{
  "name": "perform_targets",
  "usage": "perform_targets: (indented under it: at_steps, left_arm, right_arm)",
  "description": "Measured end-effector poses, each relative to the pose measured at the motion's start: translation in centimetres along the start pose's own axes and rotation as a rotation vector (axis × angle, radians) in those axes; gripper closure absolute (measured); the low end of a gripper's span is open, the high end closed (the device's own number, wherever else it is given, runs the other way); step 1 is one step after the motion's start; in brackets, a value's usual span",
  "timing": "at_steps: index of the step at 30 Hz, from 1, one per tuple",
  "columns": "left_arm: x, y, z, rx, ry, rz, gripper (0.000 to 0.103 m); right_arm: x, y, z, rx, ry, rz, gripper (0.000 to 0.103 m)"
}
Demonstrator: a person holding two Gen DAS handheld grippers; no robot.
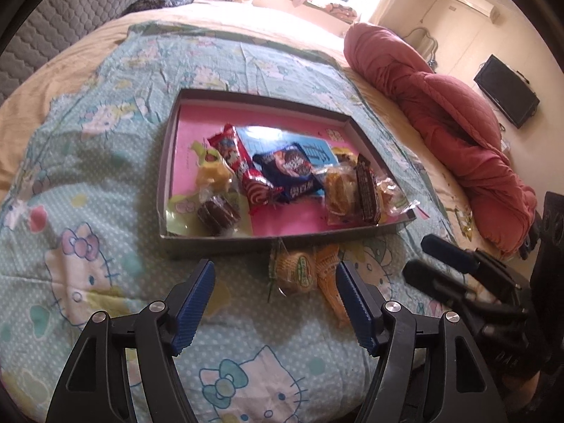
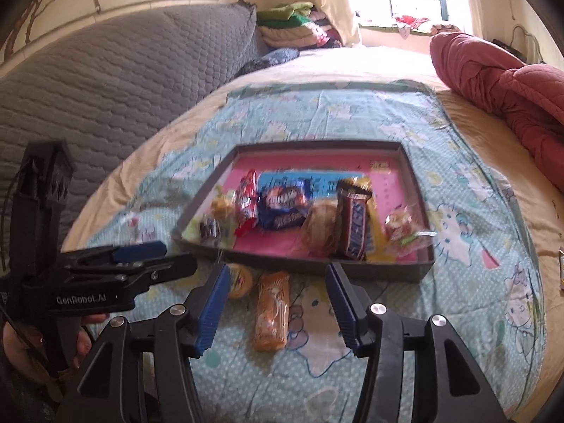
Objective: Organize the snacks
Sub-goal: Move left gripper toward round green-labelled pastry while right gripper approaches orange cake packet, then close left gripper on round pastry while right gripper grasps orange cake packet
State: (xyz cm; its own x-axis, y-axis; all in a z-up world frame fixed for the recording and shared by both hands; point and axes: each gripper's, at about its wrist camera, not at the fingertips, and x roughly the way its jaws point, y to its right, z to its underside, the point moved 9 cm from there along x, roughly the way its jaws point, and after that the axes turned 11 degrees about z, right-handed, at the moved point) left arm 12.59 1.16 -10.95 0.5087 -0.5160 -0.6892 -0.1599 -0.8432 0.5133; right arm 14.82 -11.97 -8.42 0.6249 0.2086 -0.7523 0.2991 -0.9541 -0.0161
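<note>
Two wrapped snacks lie on the patterned bedsheet point(image 2: 458, 162) just in front of the near wall of the shallow box point(image 2: 416, 268), which already holds a jumble of packets on its pink floor. The orange wafer pack point(image 2: 271, 312) lies lengthwise, its far end toward the box; the round cake in clear wrap point(image 2: 241, 280) sits just to its left, close to the box wall. Both look light, with slick, crinkly film over crumbly contents, so a firm squeeze would likely crush them. The wafer pack is best taken across its narrow width near the middle; the cake across its sides. The right gripper point(image 2: 278, 303) hangs over the wafer pack, jaws apart, nothing pressed. The left gripper point(image 1: 275, 303) hovers, jaws wide and empty, near the cake.
</note>
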Motion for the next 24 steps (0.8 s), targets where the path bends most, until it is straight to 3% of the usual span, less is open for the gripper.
perform_targets:
  at_steps: [6, 13, 19, 21, 22, 24]
  left_arm:
    - [2.2, -0.6, 1.3, -0.041, -0.054, 0.029, 0.030]
    - [4.3, -0.8, 1.9, -0.076, -0.081, 0.070, 0.030]
    - [5.4, -0.2, 1.3, -0.058, -0.076, 0.084, 0.031]
    - [5.8, -0.1, 1.1, -0.052, -0.074, 0.090, 0.031]
    - [6.0, 0.0, 1.1, -0.047, -0.075, 0.092, 0.033]
    - [6.5, 0.1, 1.1, -0.036, -0.083, 0.081, 0.054]
  right_arm:
    - [2.6, -2.2, 3.4, -0.105, -0.087, 0.008, 0.047]
    - [5.0, -2.6, 4.6, -0.158, -0.109, 0.034, 0.048]
    - [7.1, -2.6, 5.3, -0.184, -0.140, 0.047, 0.069]
    - [7.3, -2.8, 5.3, -0.199, -0.134, 0.048, 0.070]
    - [7.3, -2.8, 5.3, -0.203, -0.133, 0.050, 0.071]
    - [7.1, -2.7, 5.4, -0.205, -0.131, 0.053, 0.073]
